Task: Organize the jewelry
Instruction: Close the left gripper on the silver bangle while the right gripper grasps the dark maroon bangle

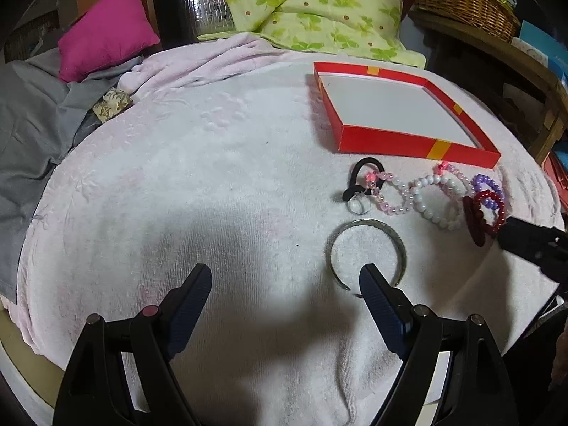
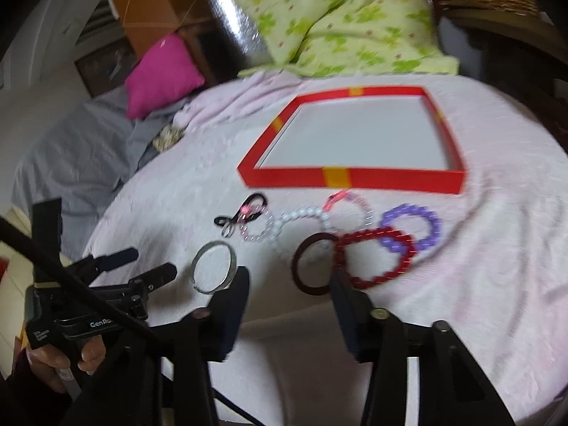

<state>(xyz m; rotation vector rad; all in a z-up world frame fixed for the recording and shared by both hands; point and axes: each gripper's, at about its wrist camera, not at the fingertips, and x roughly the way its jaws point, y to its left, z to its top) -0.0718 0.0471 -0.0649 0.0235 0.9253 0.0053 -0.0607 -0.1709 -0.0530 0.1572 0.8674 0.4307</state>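
Both grippers hang over a pale pink towel [image 1: 177,163] beside a row of jewelry and a red box [image 1: 408,142].

Left gripper [image 1: 285,277] has its 2 jaws spread wide with only towel between them; its right finger [image 1: 376,291] overlaps the silver cuff bangle [image 1: 365,225] at about 5 o'clock of that ring, contact unclear. Right gripper [image 2: 289,280] has its jaws partly open around the near edge of a dark brown ring [image 2: 301,273], whose right side crosses a red bead bracelet [image 2: 376,280]; whether the pads press on the ring is blurred and cannot be told. Beyond, toward 12 o'clock, lie a purple bead bracelet [image 2: 411,227], a white bead bracelet [image 1: 433,202], pink bead bracelets [image 1: 390,195] and a black hair tie [image 1: 365,174], just in front of the open, shallow red box with its white floor.
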